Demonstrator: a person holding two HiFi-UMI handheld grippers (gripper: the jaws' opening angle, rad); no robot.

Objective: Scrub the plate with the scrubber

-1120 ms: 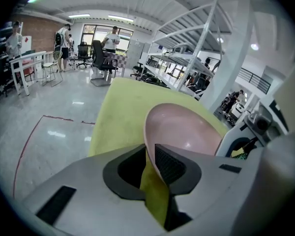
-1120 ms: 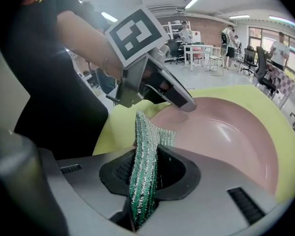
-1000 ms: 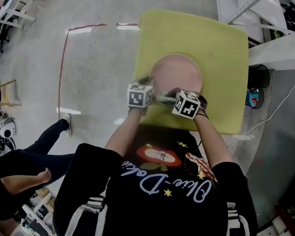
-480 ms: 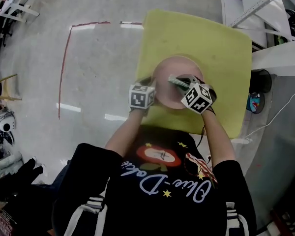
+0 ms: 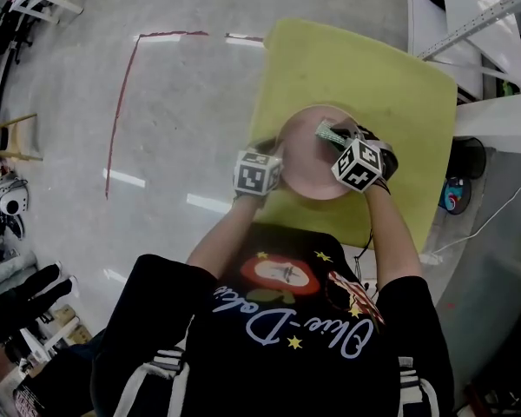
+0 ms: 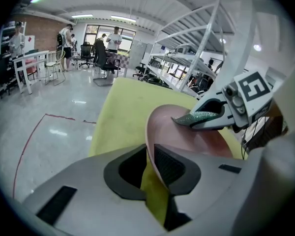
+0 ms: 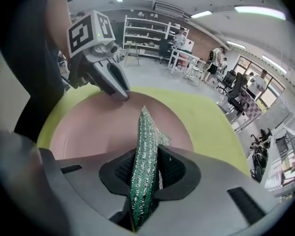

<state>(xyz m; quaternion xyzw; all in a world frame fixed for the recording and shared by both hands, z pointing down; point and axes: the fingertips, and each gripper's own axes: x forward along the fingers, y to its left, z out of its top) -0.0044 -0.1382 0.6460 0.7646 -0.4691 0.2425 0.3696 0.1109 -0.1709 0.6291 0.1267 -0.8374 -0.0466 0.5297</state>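
You are mid-scrub, your left gripper [image 6: 150,165] clamped on the near-left rim of the pink plate [image 5: 306,162] on the yellow mat [image 5: 365,68], your right gripper [image 7: 145,170] pinching the green scrubber [image 7: 144,146] over its far-right side, so next press down and sweep back across its face.

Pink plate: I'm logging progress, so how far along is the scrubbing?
Done: the left gripper is clamped on the pink plate at its rim, steadying it on the yellow mat, and the right gripper grips the green scrubber. In hand: the scrubber's tip is over the plate's far side, though contact is unclear. Left: probably more passes. No dirt shows either way.
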